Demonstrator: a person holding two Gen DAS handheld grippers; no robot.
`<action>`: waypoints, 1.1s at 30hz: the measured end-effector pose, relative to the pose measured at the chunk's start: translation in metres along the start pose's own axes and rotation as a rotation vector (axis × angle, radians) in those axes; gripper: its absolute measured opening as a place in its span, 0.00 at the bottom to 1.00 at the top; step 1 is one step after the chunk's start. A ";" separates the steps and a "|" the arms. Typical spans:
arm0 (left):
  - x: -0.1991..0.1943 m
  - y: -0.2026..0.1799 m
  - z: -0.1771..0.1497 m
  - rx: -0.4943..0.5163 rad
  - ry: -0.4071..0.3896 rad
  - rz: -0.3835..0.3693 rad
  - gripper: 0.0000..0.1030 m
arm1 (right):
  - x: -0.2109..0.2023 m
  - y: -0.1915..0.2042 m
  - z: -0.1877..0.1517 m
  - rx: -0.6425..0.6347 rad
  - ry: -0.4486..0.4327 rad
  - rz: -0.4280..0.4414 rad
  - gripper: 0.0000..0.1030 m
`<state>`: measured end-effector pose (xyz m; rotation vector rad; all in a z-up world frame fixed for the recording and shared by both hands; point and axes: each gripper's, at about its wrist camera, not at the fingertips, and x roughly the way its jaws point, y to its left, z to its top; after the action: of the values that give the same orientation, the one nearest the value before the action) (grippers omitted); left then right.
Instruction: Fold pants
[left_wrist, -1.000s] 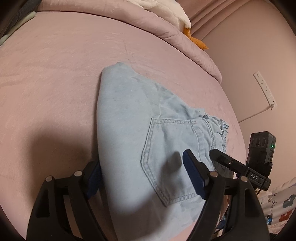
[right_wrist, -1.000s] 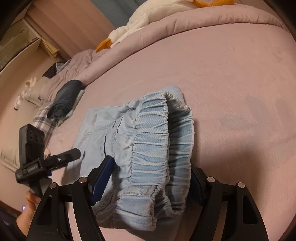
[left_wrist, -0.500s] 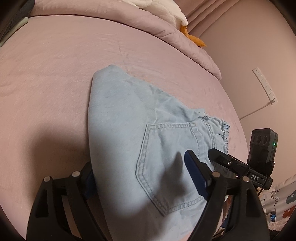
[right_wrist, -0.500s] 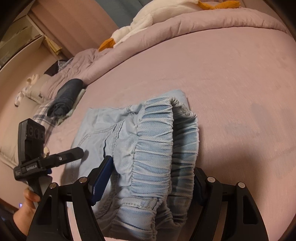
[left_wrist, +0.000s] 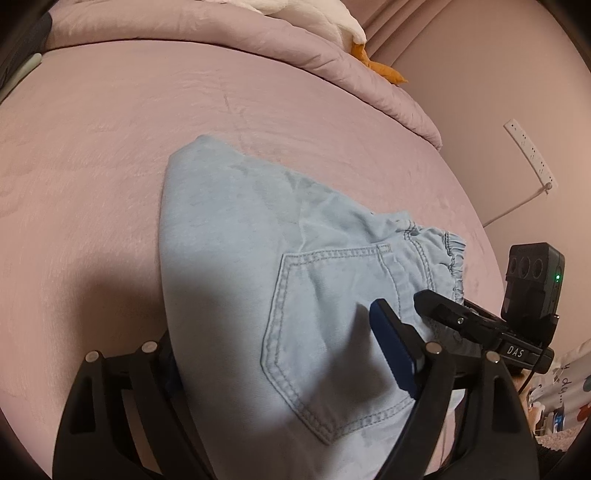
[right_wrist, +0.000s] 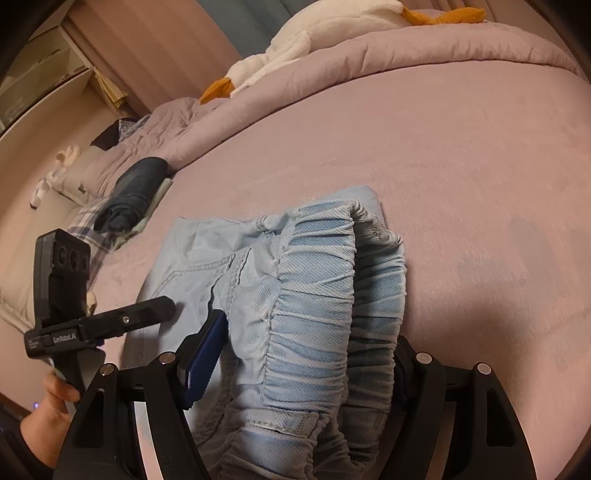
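Item: pale denim pants (left_wrist: 258, 258), folded on bed (left_wrist: 110, 129). Left gripper (left_wrist: 280, 354) and right gripper (right_wrist: 295, 354) fingers spread wide around cloth, gripping nothing (elastic waistband (right_wrist: 325, 288) bulky); fold may spring open.

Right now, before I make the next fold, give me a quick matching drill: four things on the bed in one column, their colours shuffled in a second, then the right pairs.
Things:
1. pants
2. bed sheet
3. rolled garment
4. plush toy's beak

Colours:
A. orange
B. dark navy
C. light blue denim
D. dusty pink

Pairs: 1-C, 2-D, 3-B, 4-A
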<state>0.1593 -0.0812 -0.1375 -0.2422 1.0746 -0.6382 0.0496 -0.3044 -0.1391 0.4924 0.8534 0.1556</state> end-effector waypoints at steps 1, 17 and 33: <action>0.000 0.000 0.000 0.004 0.000 0.003 0.82 | 0.000 0.001 0.000 -0.001 -0.001 -0.001 0.74; 0.009 -0.012 0.000 0.099 0.006 0.108 0.78 | 0.001 0.011 -0.004 -0.059 -0.022 -0.058 0.67; 0.017 -0.031 -0.001 0.160 0.000 0.269 0.61 | 0.002 0.031 -0.005 -0.113 -0.046 -0.164 0.50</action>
<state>0.1526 -0.1161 -0.1349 0.0418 1.0281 -0.4786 0.0488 -0.2744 -0.1283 0.3181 0.8314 0.0417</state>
